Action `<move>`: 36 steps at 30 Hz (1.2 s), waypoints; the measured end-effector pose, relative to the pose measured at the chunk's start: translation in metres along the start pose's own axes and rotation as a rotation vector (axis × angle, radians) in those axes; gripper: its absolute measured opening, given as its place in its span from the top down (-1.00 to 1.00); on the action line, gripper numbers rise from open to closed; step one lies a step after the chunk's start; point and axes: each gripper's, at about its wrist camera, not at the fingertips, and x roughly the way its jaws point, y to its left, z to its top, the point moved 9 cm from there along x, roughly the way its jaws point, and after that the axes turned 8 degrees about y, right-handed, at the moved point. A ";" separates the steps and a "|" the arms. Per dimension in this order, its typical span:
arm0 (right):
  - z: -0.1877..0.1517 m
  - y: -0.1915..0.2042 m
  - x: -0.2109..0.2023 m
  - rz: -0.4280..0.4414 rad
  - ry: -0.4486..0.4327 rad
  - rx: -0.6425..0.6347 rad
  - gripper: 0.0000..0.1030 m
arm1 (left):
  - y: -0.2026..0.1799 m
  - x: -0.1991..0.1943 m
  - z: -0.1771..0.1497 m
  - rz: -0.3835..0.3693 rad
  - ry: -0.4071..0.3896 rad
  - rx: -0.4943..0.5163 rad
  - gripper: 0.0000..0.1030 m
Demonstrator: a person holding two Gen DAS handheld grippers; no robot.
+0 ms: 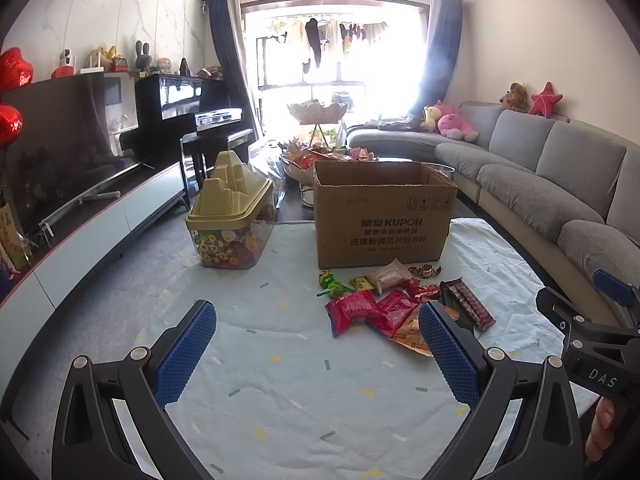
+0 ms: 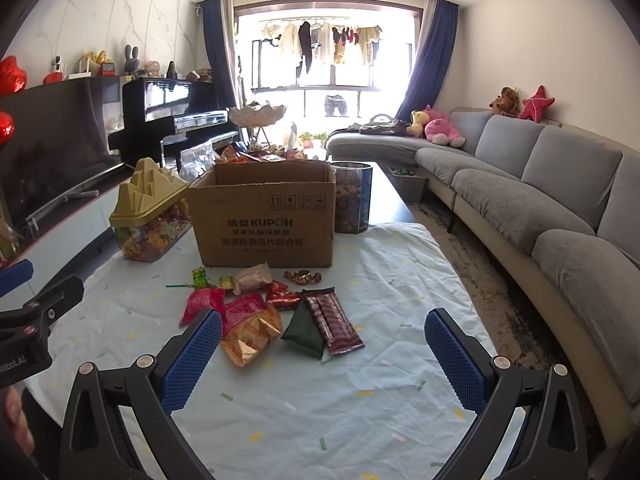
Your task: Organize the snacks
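Observation:
A pile of snack packets [image 1: 396, 304] [image 2: 264, 304] lies on the pale cloth in front of an open cardboard box [image 1: 384, 216] [image 2: 264, 216]. It holds red packets [image 1: 356, 312], an orange bag [image 2: 250, 334], a dark green triangular pack [image 2: 304, 330] and a brown striped bar [image 2: 334, 322]. My left gripper [image 1: 318, 354] hovers open, near and to the left of the pile, nothing between its fingers. My right gripper [image 2: 324, 360] is open too, just short of the pile, empty. Each gripper shows at the edge of the other's view.
A clear candy tub with a yellow mountain-shaped lid [image 1: 230, 216] [image 2: 150, 216] stands left of the box. A tall snack container [image 2: 352, 200] sits right of it. A grey sofa [image 2: 540, 200] runs along the right; a TV cabinet [image 1: 80, 236] lines the left.

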 end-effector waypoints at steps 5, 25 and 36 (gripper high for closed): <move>0.001 0.000 -0.001 0.001 0.000 0.002 -0.99 | -0.002 -0.001 -0.001 -0.007 -0.003 0.006 -1.00; 0.002 -0.001 -0.002 0.004 -0.003 0.004 -0.99 | -0.004 -0.004 0.003 -0.010 -0.018 0.013 -1.00; 0.004 0.001 -0.005 0.009 -0.001 0.007 -0.99 | -0.004 -0.004 0.003 -0.012 -0.017 0.013 -1.00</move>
